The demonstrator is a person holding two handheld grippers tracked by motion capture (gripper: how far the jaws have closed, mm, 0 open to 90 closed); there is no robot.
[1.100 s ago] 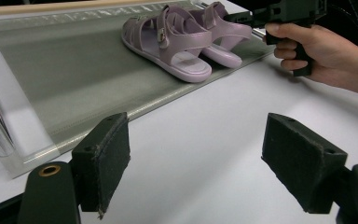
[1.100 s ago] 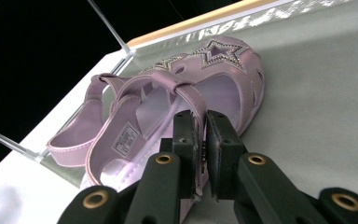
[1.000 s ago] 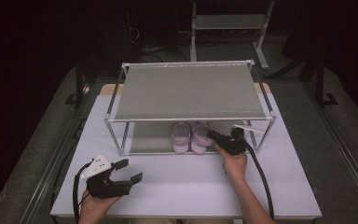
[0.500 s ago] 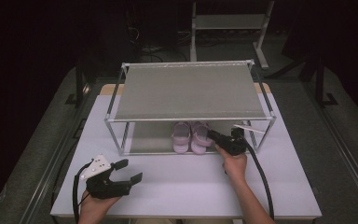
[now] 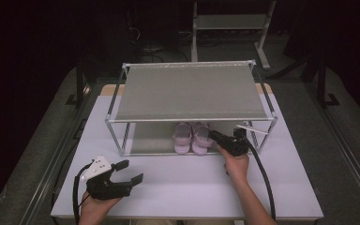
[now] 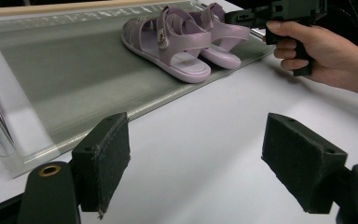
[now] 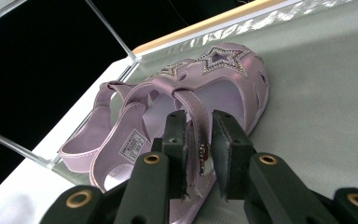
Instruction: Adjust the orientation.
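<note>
dark room, white counter (image 5: 187, 183) carrying a metal-framed two-tier shoe rack with grey mesh shelves (image 5: 187, 91). the pair of lilac strapped children's sandals (image 5: 191, 137) sits on the lower shelf. the right tongs (image 7: 199, 154) have just been opening, jaws narrow around the strap of the nearer sandal, looking like a release. next, back out cleanly. the left tongs (image 6: 205, 163) gape wide, empty, over the counter.
</note>
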